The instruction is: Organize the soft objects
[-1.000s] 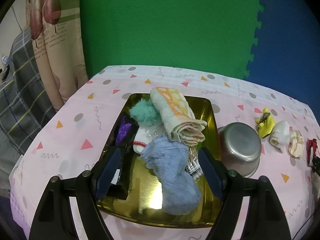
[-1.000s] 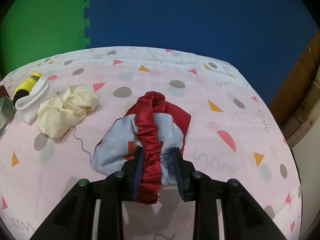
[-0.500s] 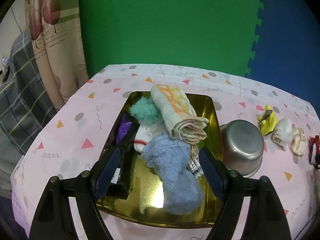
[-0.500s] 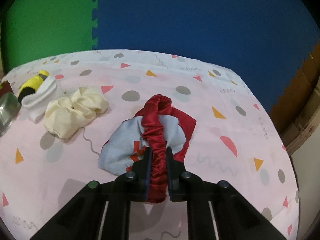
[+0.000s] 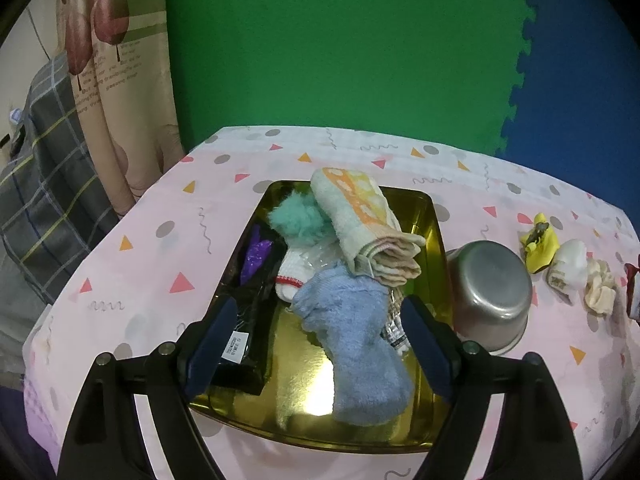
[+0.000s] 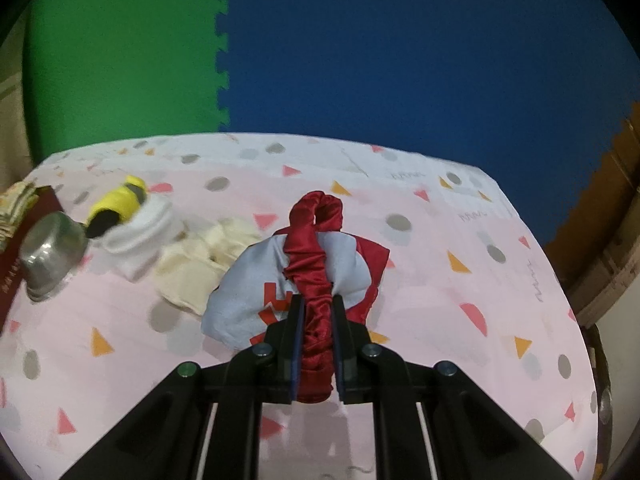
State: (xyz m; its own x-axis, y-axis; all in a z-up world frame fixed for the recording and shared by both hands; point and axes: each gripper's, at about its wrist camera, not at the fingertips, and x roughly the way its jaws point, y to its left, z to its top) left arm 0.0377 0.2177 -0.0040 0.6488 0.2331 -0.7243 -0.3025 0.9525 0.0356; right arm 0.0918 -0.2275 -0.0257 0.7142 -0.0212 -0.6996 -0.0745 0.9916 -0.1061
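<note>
Firmly, right hand-held gripper [image 6: 316, 340] pinching red scrunchie [image 6: 314, 264]

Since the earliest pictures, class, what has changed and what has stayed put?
The right gripper closed its fingers on the red scrunchie and began lifting it. The left gripper opened slightly, empty, above the gold tray; the tray's contents are unchanged.
</note>
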